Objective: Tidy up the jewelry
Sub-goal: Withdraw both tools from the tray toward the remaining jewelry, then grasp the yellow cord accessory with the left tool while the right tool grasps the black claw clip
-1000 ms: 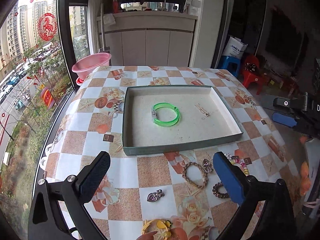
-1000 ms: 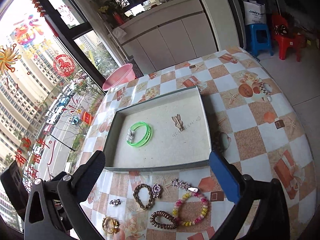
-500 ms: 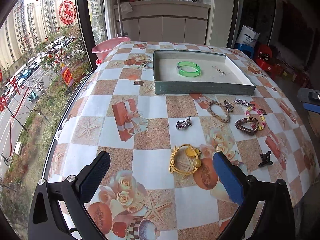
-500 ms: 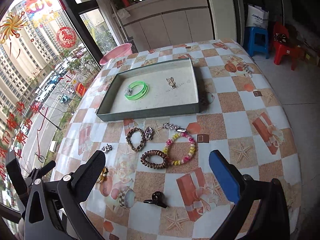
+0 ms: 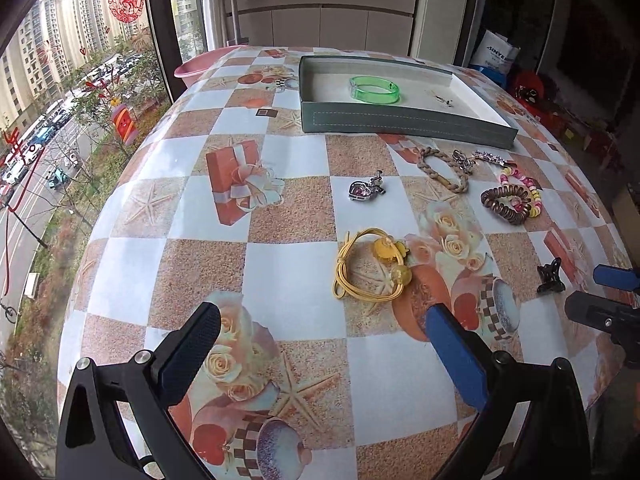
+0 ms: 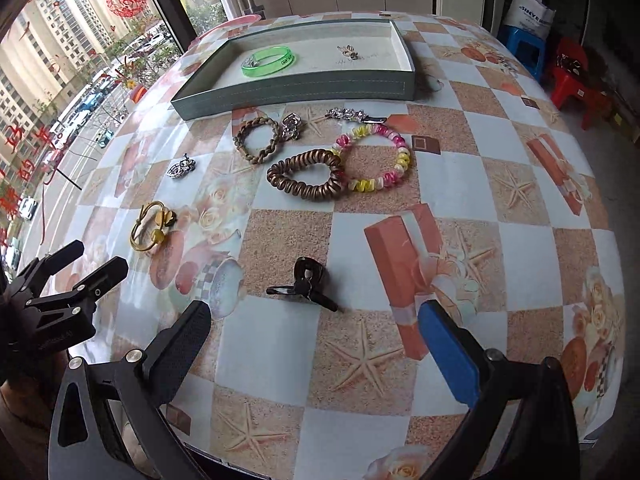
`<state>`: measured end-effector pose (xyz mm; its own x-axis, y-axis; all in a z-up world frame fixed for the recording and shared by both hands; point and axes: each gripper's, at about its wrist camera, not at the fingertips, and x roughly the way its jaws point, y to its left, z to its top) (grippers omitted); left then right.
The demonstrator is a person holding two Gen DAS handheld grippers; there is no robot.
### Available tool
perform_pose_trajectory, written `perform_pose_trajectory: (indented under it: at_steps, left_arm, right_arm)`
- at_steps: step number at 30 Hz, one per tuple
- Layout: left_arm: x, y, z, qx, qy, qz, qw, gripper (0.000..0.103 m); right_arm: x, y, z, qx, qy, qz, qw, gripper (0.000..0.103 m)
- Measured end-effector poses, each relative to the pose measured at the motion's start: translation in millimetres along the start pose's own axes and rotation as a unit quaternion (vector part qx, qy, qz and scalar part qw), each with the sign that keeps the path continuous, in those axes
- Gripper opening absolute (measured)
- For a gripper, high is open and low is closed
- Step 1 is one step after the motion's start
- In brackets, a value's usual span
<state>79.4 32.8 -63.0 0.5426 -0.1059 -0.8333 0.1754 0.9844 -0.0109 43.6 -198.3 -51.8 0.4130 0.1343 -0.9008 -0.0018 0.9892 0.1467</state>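
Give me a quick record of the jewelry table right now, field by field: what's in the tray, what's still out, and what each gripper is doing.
tray: grey-green, shallow, at the far side of the table
in tray: green bangle; small metal clip
still on table: braided bracelet; brown coil hair tie; pink and yellow coil tie; yellow cord hair tie; heart pendant; black claw clip
left gripper: open, empty, facing the yellow cord hair tie
right gripper: open, empty, black claw clip just ahead of it

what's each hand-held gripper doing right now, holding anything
Left hand-held gripper: open, holding nothing.
Right hand-held gripper: open, holding nothing.
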Motion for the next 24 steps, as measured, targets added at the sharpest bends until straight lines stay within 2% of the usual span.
perform_pose_trajectory:
  at_steps: [5,9,10,11,15,16,18,19,21,22,23,24]
  left_arm:
    - [6,-8,5,0.015,-0.002,-0.01,0.9998,0.103]
    - [18,-13,11,0.026,0.013,-0.008,0.9996,0.102]
    - [21,-14,13,0.026,0.016,-0.008,0.9995,0.097]
    - [24,-16,14,0.028,0.02,-0.009,0.9994,0.093]
    - [33,-18,18,0.027,0.024,-0.009,0.9993,0.09]
    - [35,-19,19,0.029,0.028,-0.008,0.9992,0.082]
    - [37,-22,20,0.033,0.025,-0.006,0.9991,0.082]
    - [37,-22,21,0.034,0.025,-0.009,0.9991,0.077]
    - [36,-25,21,0.04,0.023,-0.011,0.9989,0.068]
    - [36,-27,21,0.043,0.021,-0.014,0.9987,0.059]
    - [35,-29,20,0.048,0.02,-0.017,0.9985,0.043]
    - [34,-31,20,0.052,0.02,-0.022,0.9982,0.035]
  right_arm:
    - [11,3,-1,-0.004,0.01,-0.014,1.0,0.103]
    - [21,5,1,-0.003,0.018,-0.019,1.0,0.102]
    - [24,7,0,-0.005,0.019,-0.019,1.0,0.1]
    - [26,8,0,-0.007,0.021,-0.021,1.0,0.093]
    - [30,16,1,-0.024,0.013,-0.045,0.999,0.086]
    - [30,18,2,-0.027,0.012,-0.045,0.999,0.085]
    - [30,22,3,-0.035,0.008,-0.05,0.998,0.078]
    - [31,24,3,-0.042,0.006,-0.054,0.998,0.076]
    - [30,28,3,-0.055,0.001,-0.058,0.997,0.065]
    - [30,30,2,-0.058,-0.001,-0.056,0.997,0.06]
    - [29,31,2,-0.061,-0.002,-0.055,0.997,0.051]
    - [26,32,2,-0.064,-0.004,-0.056,0.996,0.039]
